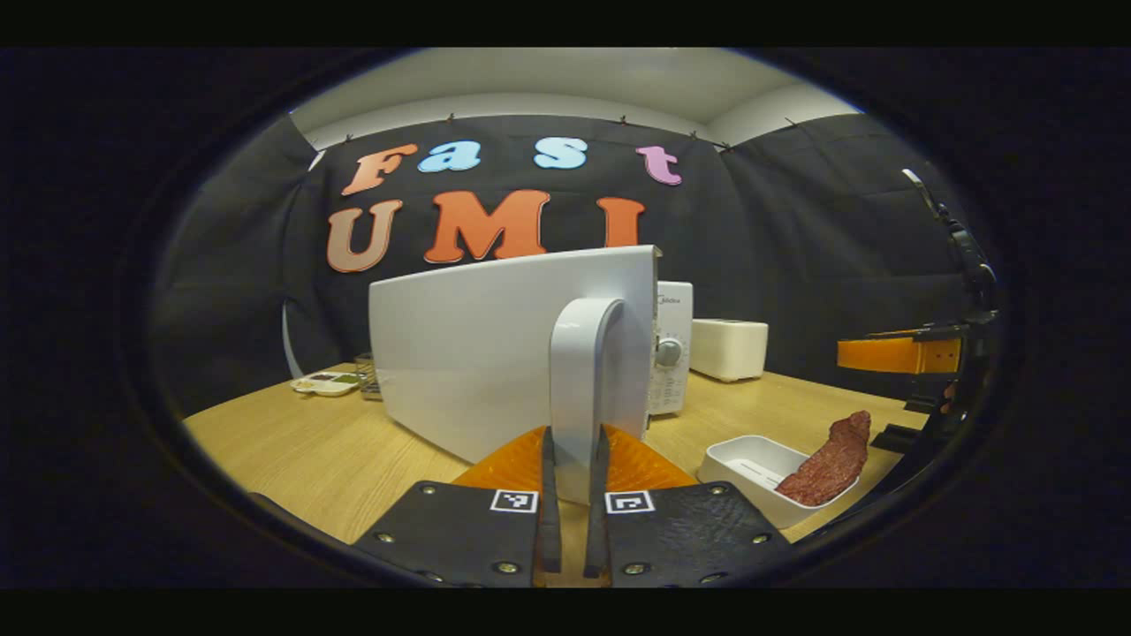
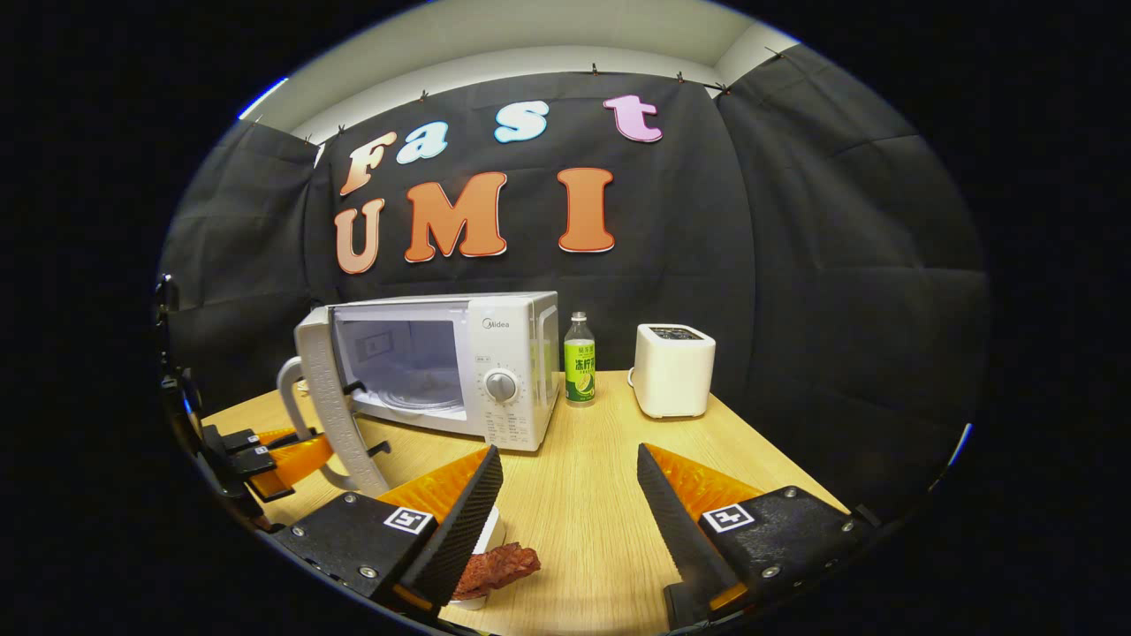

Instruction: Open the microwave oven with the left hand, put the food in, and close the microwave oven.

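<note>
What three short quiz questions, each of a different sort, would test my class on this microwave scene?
1. True or false: the microwave door is shut.
2. What does the left gripper clamp? A) bottle B) door handle C) toaster
3. Fill in: the meat lies across the rim of a white ____.

Key: 1 false, it stands open; 2 B; 3 tray. The right gripper is open, holding nothing.

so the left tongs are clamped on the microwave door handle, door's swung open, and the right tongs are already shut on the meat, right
Not quite. The right tongs are open and hold nothing, as the right gripper view shows; the meat lies on its white tray below them. The left tongs do clamp the door handle, and the microwave door is open.
</note>
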The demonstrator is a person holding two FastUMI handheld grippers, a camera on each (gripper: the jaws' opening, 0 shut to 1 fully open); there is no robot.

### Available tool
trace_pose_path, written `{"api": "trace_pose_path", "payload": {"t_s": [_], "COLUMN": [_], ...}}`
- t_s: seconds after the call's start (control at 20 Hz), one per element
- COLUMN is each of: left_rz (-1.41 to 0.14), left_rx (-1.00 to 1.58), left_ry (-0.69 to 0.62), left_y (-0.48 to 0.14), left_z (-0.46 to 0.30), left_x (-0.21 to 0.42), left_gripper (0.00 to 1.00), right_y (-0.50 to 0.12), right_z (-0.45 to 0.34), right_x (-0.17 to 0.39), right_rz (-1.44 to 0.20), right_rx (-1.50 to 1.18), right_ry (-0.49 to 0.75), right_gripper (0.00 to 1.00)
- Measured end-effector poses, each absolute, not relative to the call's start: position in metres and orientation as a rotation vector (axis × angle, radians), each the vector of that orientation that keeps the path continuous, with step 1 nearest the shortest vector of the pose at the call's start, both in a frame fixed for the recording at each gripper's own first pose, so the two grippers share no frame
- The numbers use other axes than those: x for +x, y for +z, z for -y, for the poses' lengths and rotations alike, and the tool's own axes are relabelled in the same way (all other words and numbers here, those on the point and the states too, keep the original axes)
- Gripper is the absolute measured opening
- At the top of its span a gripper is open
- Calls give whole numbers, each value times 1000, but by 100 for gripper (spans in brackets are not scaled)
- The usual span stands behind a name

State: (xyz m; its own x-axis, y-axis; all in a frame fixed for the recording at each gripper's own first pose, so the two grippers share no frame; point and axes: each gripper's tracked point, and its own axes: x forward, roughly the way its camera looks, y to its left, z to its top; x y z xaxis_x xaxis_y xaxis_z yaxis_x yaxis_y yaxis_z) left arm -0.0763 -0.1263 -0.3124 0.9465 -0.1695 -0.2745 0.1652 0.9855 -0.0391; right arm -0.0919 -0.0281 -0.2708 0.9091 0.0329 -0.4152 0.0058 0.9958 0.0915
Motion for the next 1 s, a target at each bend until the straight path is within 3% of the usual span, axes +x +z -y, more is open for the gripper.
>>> {"api": "trace_pose_path", "payload": {"t_s": [0.05, 0.1, 0.15, 0.2, 0.45, 0.5, 0.6, 0.7, 0.75, 0.8, 0.85, 0.9, 0.95, 1.0], "left_rz": [-285, -287, -288, -287, -276, -276, -275, -281, -277, -278, -278, -279, -285, -295], "left_rx": [-14, -11, -5, 0, 42, 56, 65, 13, -15, -24, -21, -14, -10, -4], "left_ry": [-156, -143, -131, -118, -29, -9, 28, 37, 37, 32, 21, 2, -14, -30], "left_y": [-310, -309, -307, -305, -299, -299, -299, -302, -300, -300, -299, -299, -298, -300], "left_z": [116, 104, 95, 85, 21, 7, -21, -44, -55, -63, -70, -75, -80, -86], "left_x": [-84, -90, -97, -104, -130, -133, -138, -144, -146, -148, -149, -150, -149, -149], "left_gripper": [8, 17, 17, 12, 7, 12, 12, 7, 7, 17, 7, 12, 7, 12], "right_y": [-272, -274, -276, -280, -289, -291, -296, -305, -308, -310, -311, -311, -311, -310], "right_z": [25, 22, 19, 18, 9, 8, 5, 8, 9, 8, 9, 7, 6, 6], "right_x": [-93, -92, -93, -94, -95, -95, -94, -97, -98, -101, -103, -105, -107, -109], "right_rz": [-432, -436, -442, -448, -472, -478, -492, -518, -531, -543, -549, -553, -556, -557], "right_rx": [91, 90, 87, 85, 84, 82, 77, 63, 65, 70, 80, 89, 95, 93], "right_ry": [17, 22, 25, 28, 34, 33, 36, 19, 15, 13, 11, 10, 8, 6], "right_gripper": [95, 95, 95, 95, 95, 95, 95, 95, 95, 95, 95, 95, 95, 95]}}
